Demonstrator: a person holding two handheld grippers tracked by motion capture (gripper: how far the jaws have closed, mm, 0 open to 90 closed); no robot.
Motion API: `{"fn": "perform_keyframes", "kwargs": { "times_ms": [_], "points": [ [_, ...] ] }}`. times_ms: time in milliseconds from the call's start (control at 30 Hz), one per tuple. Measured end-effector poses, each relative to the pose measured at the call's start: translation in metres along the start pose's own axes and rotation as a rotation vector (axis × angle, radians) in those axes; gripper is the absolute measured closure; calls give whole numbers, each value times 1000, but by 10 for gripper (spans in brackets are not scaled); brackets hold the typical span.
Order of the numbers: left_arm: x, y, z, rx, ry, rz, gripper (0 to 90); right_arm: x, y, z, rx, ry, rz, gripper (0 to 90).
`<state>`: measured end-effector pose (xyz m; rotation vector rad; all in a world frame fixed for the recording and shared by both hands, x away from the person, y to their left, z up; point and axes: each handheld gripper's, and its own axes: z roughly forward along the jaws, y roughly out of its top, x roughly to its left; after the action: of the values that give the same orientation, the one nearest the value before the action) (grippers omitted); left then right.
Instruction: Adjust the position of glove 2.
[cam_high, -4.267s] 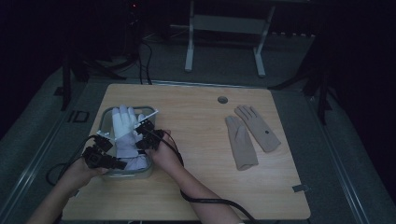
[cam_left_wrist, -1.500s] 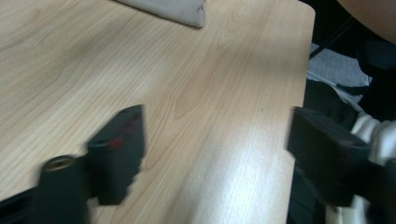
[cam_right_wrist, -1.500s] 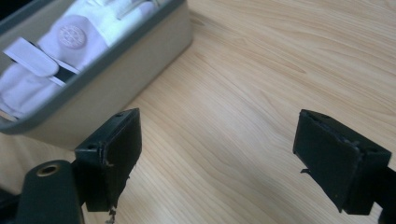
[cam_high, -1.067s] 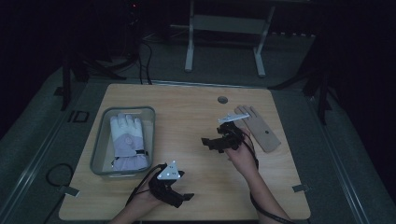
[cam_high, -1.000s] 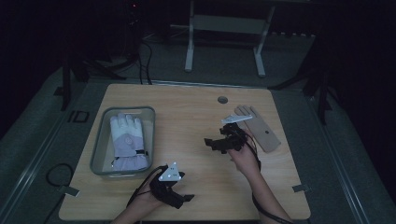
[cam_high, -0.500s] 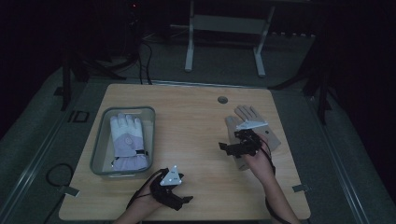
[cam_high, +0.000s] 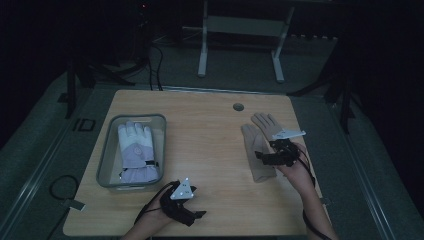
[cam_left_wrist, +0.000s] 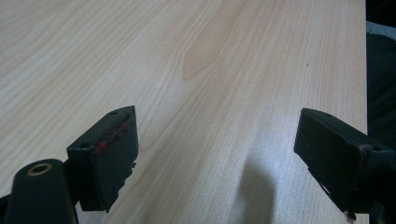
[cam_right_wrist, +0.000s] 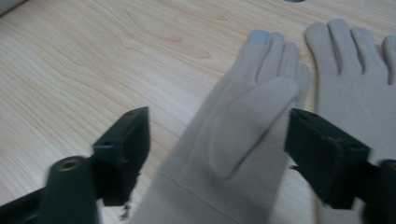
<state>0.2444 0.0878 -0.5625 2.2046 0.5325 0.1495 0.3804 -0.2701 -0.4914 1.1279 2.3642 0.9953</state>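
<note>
The left gripper (cam_left_wrist: 215, 154) holds its fingers (cam_left_wrist: 109, 154) apart above the wooden table (cam_left_wrist: 210, 60).

- 2 beige gloves lie flat on the table's right side, fingers pointing away, side by side.
- Left beige glove (cam_right_wrist: 238, 126): thumb folded across its palm, grey fingertip patch.
- Right beige glove (cam_right_wrist: 355, 88): just beside it, fingers spread.

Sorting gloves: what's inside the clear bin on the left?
In the bin lies a white-and-lavender winter glove, fingers away from the person. Anything beneath it is covered.
</note>
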Motion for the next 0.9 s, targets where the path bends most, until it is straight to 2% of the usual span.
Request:
{"fn": "perform_keyframes", "kwargs": {
  "times_ms": [200,367,400,533,667,767,900],
  "points": [
    [-1,0,-1,-10,-9,2,140,-11,-3,7,60,-13,-45,425],
    [2,-1,-1,-9,-13,1,140,-16,-5,16,63,-10,-42,430],
    [3,-1,-2,-19,-18,-14,140,-18,-7,24,64,-16,-25,423],
    [4,-1,-3,-27,-20,-18,140,-20,-10,36,62,-33,-17,421],
    [4,-1,-3,-25,-21,-15,140,-20,-12,44,63,-36,-19,412],
    [5,-2,-2,-19,-23,-13,140,-19,-17,57,93,-40,-42,412],
    [4,-1,-3,-21,-23,-10,140,-20,-21,59,76,-14,-6,457]
  ]
}}
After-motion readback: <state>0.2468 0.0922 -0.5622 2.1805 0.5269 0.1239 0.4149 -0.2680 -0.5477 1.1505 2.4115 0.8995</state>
